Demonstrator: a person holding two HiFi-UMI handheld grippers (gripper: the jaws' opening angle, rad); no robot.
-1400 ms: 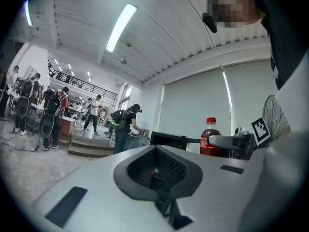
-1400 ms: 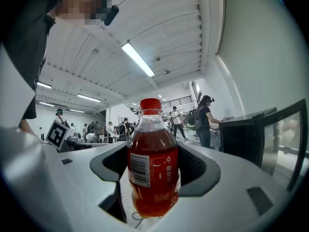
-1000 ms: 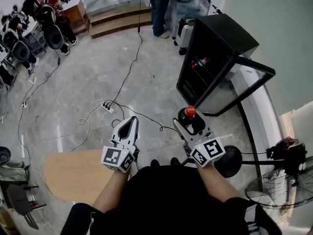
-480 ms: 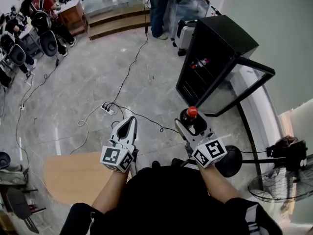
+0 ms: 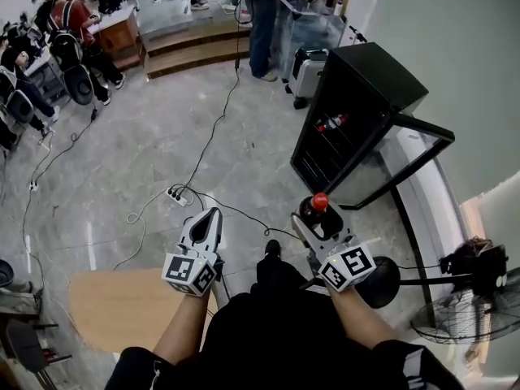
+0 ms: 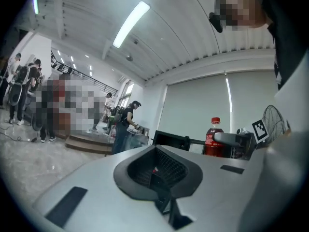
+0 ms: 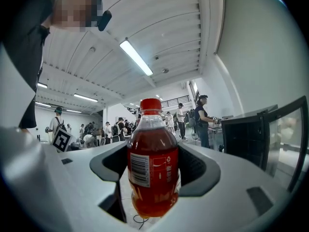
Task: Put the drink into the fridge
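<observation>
The drink (image 7: 152,164), a bottle of red liquid, stands upright in the right claw (image 5: 319,218). Its long axis is vertical and its red cap points up. The two jaws press on its sides at the label and hold it in the air above the floor. It is in front of the black fridge (image 5: 357,96), outside it, and the glass door (image 5: 406,165) is open. The left claw (image 5: 213,215) has its jaws together with nothing between them, and it is beside the wooden bench (image 5: 114,307). Both forearms reach forward from the body, side by side, and the claws point away from the person.
</observation>
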